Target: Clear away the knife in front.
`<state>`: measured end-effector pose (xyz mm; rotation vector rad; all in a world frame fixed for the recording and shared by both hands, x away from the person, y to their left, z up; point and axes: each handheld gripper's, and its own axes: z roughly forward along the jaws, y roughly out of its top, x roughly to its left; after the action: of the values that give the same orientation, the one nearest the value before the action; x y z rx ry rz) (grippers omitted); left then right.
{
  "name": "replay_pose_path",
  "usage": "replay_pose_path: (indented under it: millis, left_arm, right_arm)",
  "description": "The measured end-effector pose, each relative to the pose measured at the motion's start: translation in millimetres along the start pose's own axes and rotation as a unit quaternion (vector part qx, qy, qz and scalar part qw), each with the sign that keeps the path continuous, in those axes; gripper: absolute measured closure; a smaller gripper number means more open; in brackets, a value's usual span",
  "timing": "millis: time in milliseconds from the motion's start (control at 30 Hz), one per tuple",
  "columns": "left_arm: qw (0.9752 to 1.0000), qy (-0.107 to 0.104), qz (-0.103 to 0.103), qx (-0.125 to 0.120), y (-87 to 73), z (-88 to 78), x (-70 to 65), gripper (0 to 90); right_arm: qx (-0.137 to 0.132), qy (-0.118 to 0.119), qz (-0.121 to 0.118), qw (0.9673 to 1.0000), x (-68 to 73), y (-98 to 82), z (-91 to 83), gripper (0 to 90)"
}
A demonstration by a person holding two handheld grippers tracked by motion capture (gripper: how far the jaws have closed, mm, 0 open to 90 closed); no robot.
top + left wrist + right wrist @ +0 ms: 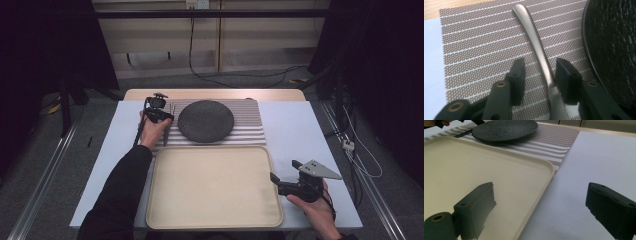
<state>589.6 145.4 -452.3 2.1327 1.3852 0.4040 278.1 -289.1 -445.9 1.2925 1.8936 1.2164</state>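
White covering lies over your counter, with a striped placemat at the far side carrying a dark plate and a metal utensil. Your left tool straddles that utensil's handle, jaws apart, one touching it. Your right tool hangs wide open, holding nothing, beside the cream tray.
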Motion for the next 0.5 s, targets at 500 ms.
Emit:
replay_pose_path:
  millis: [500]
  left_arm:
    - [0.9999, 0.008, -0.009, 0.012, 11.1, 6.9, -4.6, 70.7]
  right_arm:
    - [0.001, 0.0, 0.0, 1.0, 0.6, -0.6, -1.9, 8.2]
